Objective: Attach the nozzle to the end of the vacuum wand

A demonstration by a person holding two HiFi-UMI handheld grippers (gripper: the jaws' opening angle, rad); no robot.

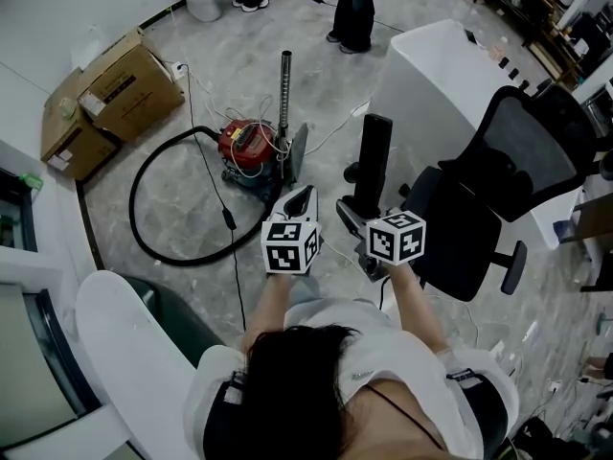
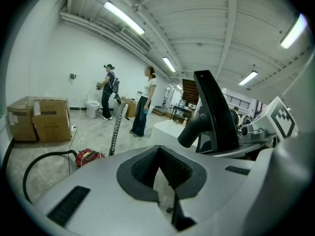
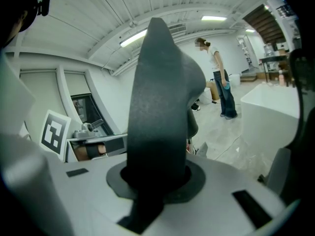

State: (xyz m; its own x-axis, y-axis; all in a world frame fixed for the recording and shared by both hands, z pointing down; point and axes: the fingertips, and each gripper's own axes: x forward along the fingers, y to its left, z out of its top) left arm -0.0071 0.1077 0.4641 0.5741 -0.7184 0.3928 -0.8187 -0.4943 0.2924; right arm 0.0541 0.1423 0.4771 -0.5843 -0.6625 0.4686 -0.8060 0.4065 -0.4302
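Now the right gripper (image 3: 158,183) has its jaws closed on the black nozzle (image 3: 162,107). They stand only a little apart, as wide as the part of the nozzle between them. In the right gripper view the nozzle stands upright and fills the middle of the frame. In the head view the same nozzle (image 1: 373,161) is right of centre, above the right gripper's marker cube (image 1: 397,237) and in front of the black office chair (image 1: 498,190).

The left gripper (image 2: 160,173) has its jaws fully together and nothing is between them. In the head view it (image 1: 302,199) is just left of the right gripper, near but apart.

The vacuum wand (image 1: 285,89), a metal tube, stands upright on the floor in the upper middle of the head view, beside the red vacuum cleaner (image 1: 247,145). The black hose (image 1: 144,190) makes a wide loop to the left of it. The nozzle is well apart from the wand's end. In the left gripper view the wand (image 2: 115,129) appears left of centre, and the nozzle (image 2: 211,112) right of centre.

Two cardboard boxes (image 1: 105,99) are in the upper left.
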